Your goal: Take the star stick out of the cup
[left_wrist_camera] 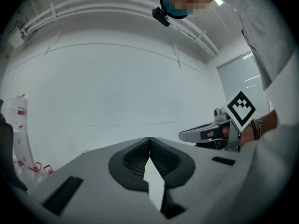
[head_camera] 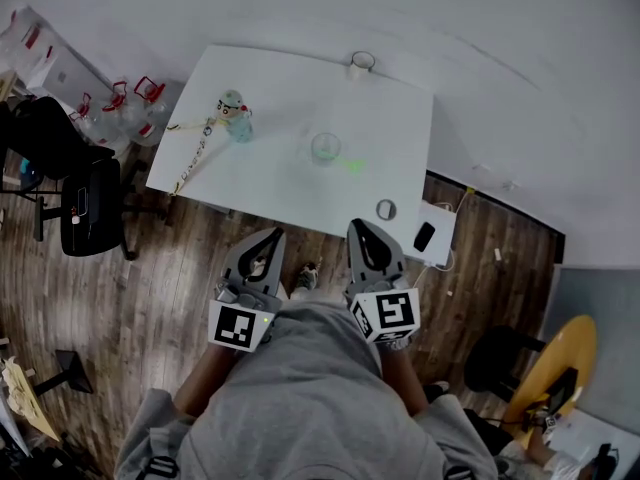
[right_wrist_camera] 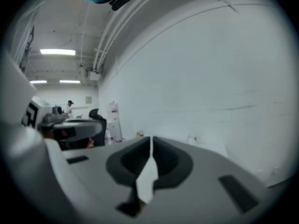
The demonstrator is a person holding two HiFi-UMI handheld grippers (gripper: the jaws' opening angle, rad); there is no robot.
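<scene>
Holding both grippers close to the body, over the floor (head_camera: 150,268), short of the bench (head_camera: 270,78). L gripper (head_camera: 272,236): jaws pressed together, nothing btwn. R gripper (head_camera: 360,226): same. Cup (head_camera: 325,148) stands mid-bench, well apart from both. Star stick (head_camera: 351,165) shows as faint green at its right; can't tell if inside.

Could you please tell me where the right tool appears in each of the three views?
Head view: the right tool is at lower centre, just short of the white table's near edge.
Left gripper view: it is at mid-right, under its marker cube.
Right gripper view: its own shut jaws fill the bottom centre.
Shared landmark: the left tool, beside it in every view.
</scene>
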